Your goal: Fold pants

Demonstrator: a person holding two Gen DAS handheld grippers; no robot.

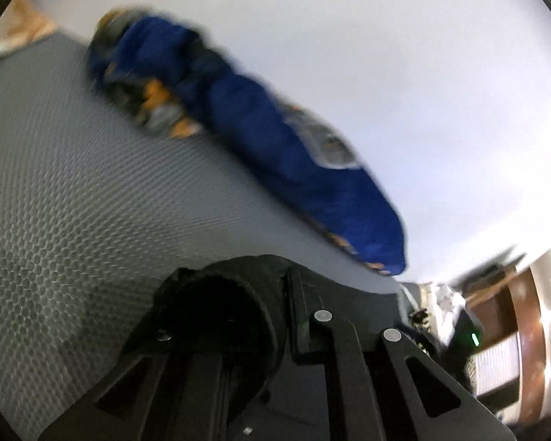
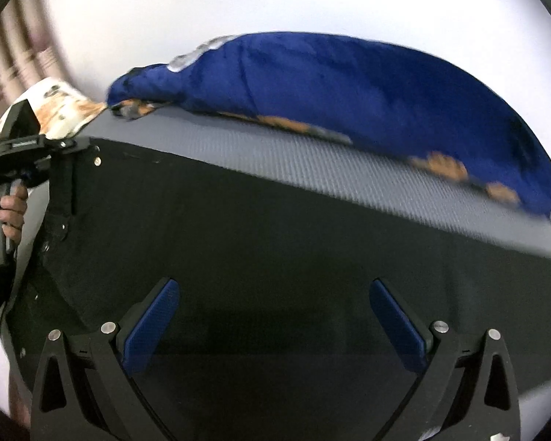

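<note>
Best to keep the pinched waistband corner taut while carrying it across, so the fold lands flat. Black pants (image 2: 275,242) spread on the grey mattress (image 2: 312,158), in front of a blue blanket (image 2: 349,84) (rolled along the far edge). Left gripper (image 1: 294,294) pressed together on a bunch of black cloth at the waistband. Right gripper (image 2: 275,323) spread wide above the legs, holding nothing, not clearly touching.

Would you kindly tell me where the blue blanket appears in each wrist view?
Left wrist view: blue blanket runs diagonally from upper left to centre right.
Right wrist view: blue blanket arches across the top.
Shared landmark: the grey textured mattress under it.
</note>
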